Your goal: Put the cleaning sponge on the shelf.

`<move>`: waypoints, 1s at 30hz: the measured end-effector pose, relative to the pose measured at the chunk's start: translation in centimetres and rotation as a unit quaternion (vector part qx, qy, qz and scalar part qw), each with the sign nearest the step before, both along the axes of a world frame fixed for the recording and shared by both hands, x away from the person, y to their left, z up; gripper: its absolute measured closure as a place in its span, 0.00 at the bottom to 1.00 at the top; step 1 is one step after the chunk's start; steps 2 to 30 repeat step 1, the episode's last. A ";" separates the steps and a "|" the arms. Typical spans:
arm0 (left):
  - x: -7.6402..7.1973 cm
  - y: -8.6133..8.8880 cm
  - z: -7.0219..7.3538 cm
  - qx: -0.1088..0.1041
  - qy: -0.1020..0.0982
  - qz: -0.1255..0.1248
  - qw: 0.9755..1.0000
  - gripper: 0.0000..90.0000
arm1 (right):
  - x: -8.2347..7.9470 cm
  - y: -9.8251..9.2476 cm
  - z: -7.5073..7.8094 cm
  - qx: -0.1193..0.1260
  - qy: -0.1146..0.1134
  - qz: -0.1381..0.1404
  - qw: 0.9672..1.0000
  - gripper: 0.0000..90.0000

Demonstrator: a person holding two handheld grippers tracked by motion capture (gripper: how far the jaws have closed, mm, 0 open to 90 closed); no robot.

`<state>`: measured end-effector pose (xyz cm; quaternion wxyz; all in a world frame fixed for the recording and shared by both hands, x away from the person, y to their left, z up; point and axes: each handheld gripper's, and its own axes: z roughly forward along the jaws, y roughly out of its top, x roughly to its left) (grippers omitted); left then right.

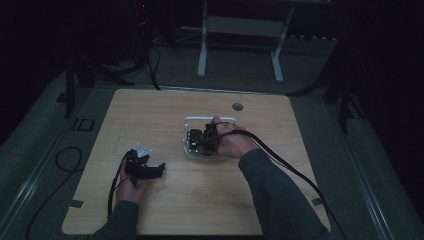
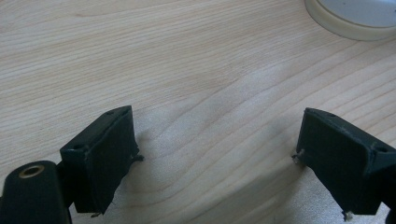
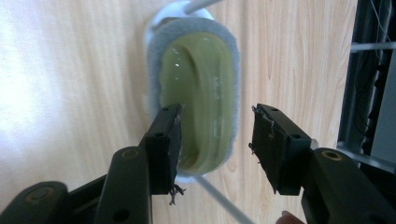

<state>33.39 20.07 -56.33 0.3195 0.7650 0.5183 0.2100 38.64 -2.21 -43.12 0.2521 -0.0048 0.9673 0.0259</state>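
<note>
— Right gripper (image 3: 212, 140) hung over the green sponge (image 3: 198, 98), jaws parted a little wider than it and clamping nothing. Which way did the sponge run?

— Lengthwise straight away from the jaws, sitting in a white wire holder (image 1: 192, 121) just right of the table's (image 1: 150, 110) middle.

— And the left gripper (image 2: 215, 161)?

— Wide open and empty over bare wood, near the left front, well apart from the holder. I judged the right hand (image 1: 234, 142) far nearer for a grasp.

Dim room, grey floor (image 1: 45, 120), white frame (image 1: 240, 30) behind wooden table (image 1: 165, 200).
</note>
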 end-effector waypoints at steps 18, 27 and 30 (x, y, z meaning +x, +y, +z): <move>0.0 0.0 0.0 0.000 0.000 -0.001 1.000 0.13 | -0.3 -0.1 0.1 -0.002 0.004 0.000 1.000 0.56; 0.0 0.0 0.0 0.000 0.000 -0.001 1.000 0.13 | -0.3 -0.1 0.1 -0.002 0.004 0.000 1.000 0.56; 0.0 0.0 0.0 0.000 0.000 -0.001 1.000 0.13 | -0.3 -0.1 0.1 -0.002 0.004 0.000 1.000 0.56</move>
